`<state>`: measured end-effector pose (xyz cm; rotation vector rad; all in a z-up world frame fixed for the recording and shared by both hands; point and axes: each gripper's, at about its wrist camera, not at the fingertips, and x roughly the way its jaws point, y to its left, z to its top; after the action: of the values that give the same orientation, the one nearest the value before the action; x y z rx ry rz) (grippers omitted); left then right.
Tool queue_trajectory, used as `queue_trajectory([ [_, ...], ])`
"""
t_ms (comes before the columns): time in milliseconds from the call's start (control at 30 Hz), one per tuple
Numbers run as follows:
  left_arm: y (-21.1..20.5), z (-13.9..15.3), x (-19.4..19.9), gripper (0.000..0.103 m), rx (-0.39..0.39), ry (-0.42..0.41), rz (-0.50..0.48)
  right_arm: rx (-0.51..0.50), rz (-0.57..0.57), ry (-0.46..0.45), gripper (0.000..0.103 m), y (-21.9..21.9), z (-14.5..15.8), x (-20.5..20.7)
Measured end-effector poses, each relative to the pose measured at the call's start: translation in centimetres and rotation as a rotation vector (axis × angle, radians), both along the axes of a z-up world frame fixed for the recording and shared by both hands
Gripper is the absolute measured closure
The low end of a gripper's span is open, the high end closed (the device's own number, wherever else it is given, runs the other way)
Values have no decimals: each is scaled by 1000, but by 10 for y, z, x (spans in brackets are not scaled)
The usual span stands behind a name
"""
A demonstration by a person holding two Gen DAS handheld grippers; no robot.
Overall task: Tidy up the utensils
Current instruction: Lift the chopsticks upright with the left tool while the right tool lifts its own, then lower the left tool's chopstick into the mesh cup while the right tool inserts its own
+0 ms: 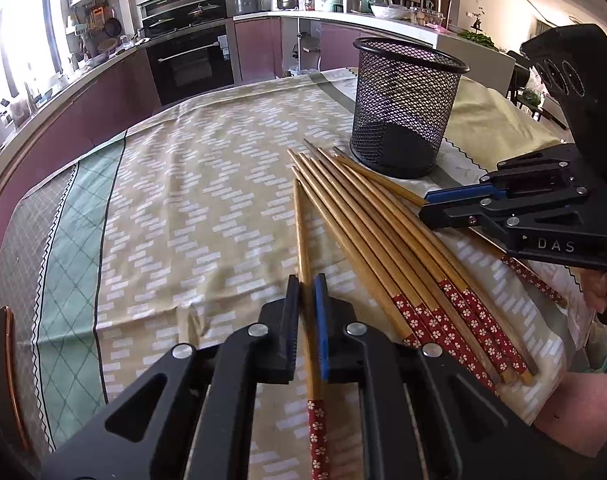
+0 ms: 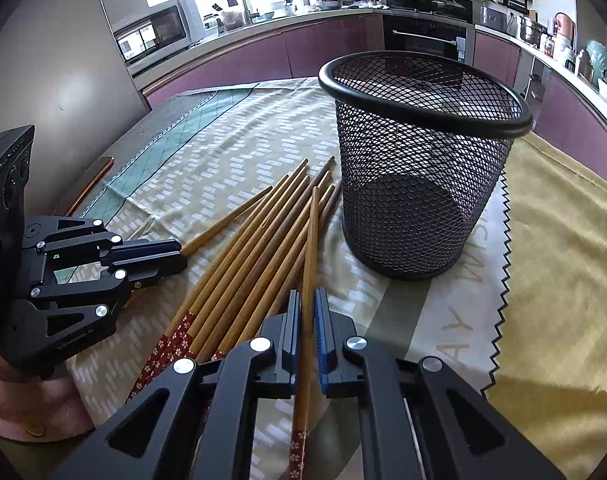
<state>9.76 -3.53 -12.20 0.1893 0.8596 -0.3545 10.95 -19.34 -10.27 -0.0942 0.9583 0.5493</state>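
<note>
My left claw (image 1: 308, 280) and right claw (image 2: 307, 296) each clamp one chopstick (image 1: 303, 240); the mesh holder (image 2: 419, 168) looks empty, the pile (image 2: 255, 248) on the tabletop (image 1: 183, 200) remains.

Your left wrist camera looks low and close across the patterned tablecloth (image 1: 207, 184) toward the oven wall, your right wrist camera faces the window corner, and both share the black wire-mesh cup (image 1: 403, 108) (image 2: 419, 168) and fanned wooden chopsticks (image 1: 383, 232) (image 2: 255, 248).
</note>
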Motion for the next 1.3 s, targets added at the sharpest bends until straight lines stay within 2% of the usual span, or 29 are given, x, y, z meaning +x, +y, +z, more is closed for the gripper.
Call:
queue_trajectory([
  [200, 9, 16, -3, 96, -74, -9, -7, 64, -3, -51, 97, -10, 19, -13],
  [433, 21, 61, -14, 96, -196, -70, -61, 150, -19, -154, 97, -26, 55, -27],
  [800, 25, 125, -31, 96, -305, -175, -116, 233, -55, -275, 97, -50, 91, -36],
  [967, 22, 146, -25, 96, -333, -227, -121, 262, -60, -326, 97, -56, 110, -33],
  [1300, 3, 200, 6, 96, -459, -287, -173, 271, -76, -449, 97, -59, 160, -18],
])
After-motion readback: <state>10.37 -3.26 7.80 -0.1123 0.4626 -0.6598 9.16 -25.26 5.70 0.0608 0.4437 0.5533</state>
